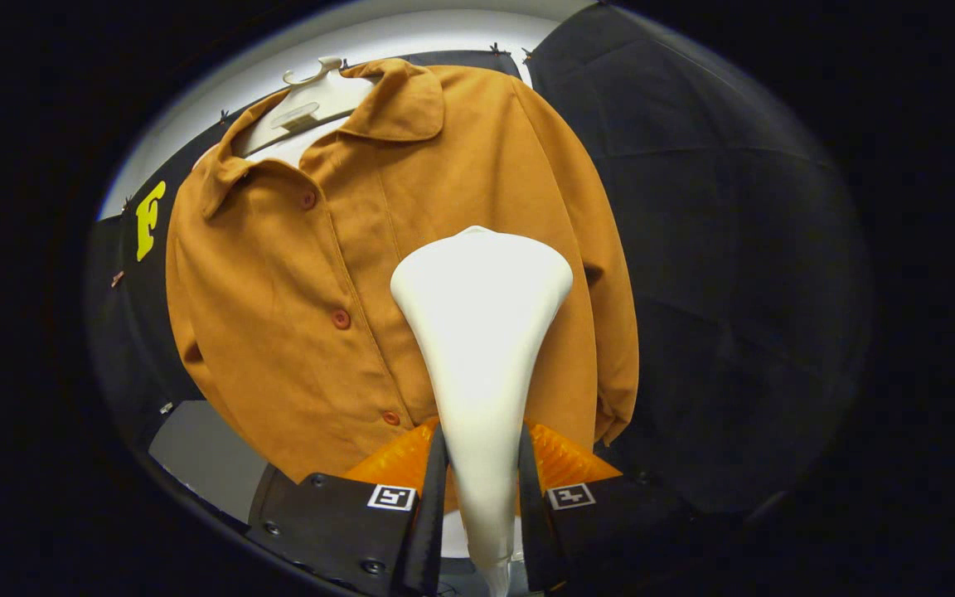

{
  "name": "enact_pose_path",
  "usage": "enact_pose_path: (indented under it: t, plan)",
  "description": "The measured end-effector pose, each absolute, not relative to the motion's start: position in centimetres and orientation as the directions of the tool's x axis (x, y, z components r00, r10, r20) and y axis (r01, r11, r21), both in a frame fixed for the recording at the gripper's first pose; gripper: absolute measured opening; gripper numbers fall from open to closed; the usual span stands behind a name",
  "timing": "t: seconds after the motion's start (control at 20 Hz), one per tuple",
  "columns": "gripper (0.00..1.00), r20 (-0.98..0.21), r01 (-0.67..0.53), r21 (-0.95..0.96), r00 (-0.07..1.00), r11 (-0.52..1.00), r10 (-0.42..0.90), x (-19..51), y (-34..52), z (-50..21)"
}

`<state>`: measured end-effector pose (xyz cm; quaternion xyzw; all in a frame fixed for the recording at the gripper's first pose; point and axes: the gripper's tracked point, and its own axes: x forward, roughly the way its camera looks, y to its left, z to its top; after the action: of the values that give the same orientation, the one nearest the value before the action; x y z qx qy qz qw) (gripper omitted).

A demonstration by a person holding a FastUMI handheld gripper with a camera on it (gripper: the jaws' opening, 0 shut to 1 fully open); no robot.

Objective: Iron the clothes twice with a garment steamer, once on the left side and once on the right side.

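Black cloth booth wall behind everything, pinned along the top edge, white background above it. Brown-orange shirt hung in front of wall on pale hanger, collar open, placket buttoned down the front, tilted in the fisheye view with collar toward the hanger and hem just above the fingers. Right-hand sleeve of shirt hung down alongside the body, cuff near the fingers. White garment steamer stood straight ahead of the gripper, wide head up against the shirt front just beside the placket, on the sleeve side of the buttons; contact with fabric could not be told. Narrow steamer neck ran down between the two fingers. Gripper pinched steamer neck, both fingers pressed against its sides, no gap seen. Ribbed orange pads just behind the fingertips on either side. Grey surface below the shirt hem, beside the gripper. Small red-brown buttons spaced down placket.
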<state>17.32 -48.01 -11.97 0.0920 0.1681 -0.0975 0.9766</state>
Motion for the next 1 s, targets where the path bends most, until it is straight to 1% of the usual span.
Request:
enact_pose_path:
  t: [0.45, 0.65, 0.8, 1.0]
  plan:
    - [0.43, -0.485, 0.29, 0.111, 0.851, 0.95, -0.203, 15.0, -48.9, -19.5]
    - [0.43, -0.53, 0.321, 0.108, 0.819, 0.941, -0.219, 13.7, -48.8, -21.4]
    - [0.43, -0.52, 0.336, 0.1, 0.82, 0.936, -0.239, 12.0, -48.2, -20.7]
    - [0.43, -0.446, 0.343, 0.078, 0.852, 0.936, -0.275, 10.0, -46.3, -17.0]
